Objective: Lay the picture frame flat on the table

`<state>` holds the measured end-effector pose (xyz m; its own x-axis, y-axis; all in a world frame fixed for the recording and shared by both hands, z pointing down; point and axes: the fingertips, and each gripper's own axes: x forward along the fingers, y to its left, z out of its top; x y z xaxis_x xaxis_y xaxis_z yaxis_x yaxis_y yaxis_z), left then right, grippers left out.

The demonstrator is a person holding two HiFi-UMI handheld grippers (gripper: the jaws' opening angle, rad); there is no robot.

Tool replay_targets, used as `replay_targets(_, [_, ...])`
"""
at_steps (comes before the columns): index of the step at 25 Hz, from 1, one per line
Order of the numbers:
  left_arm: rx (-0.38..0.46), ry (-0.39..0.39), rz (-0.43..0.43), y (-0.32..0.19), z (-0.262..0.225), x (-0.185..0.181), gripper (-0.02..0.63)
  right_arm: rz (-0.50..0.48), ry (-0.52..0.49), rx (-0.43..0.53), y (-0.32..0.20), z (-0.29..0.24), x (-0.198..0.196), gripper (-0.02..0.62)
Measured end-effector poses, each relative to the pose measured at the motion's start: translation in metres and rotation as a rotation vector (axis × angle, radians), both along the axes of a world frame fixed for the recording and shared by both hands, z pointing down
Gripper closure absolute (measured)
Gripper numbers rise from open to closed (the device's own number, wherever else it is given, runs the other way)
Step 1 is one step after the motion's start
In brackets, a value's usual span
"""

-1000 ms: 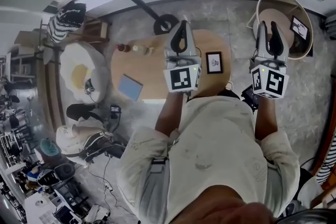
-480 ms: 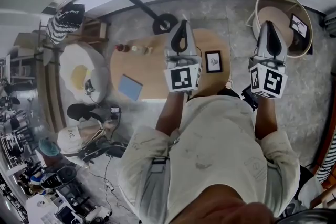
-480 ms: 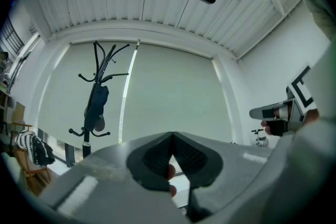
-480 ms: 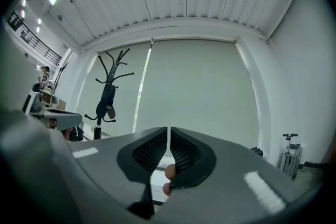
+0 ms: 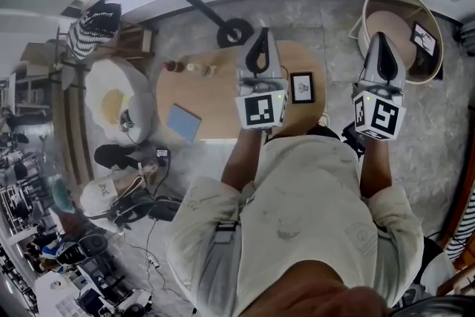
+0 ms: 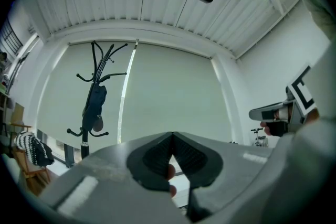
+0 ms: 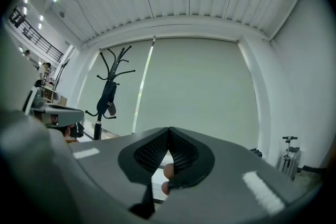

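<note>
Though left tool (image 5: pixel 260 33) and just-closed right tool (image 5: pixel 382 36) clench nothing, torso (image 5: pixel 297 197) hides table (image 5: pixel 200 89) edge.

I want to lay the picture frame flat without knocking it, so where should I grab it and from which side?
Probably its top edge, pinched front to back from above. The frame is thin, faces the person, and sits near the table end beside the left hand-held gripper, which is shut and must open first.

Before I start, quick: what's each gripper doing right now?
Left gripper: closed, empty.
Right gripper: just closed, nothing between its jaws.
</note>
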<state>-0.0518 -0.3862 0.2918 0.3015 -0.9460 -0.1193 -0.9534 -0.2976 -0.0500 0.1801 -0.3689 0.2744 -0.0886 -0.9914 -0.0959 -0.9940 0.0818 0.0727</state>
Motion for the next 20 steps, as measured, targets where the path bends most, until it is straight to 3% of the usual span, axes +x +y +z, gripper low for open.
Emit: replay_targets(20, [0.003,-0.006,0.008,0.014,0.000,0.003,0.601,-0.031,0.011,0.001,0.012,0.003,-0.005,0.594])
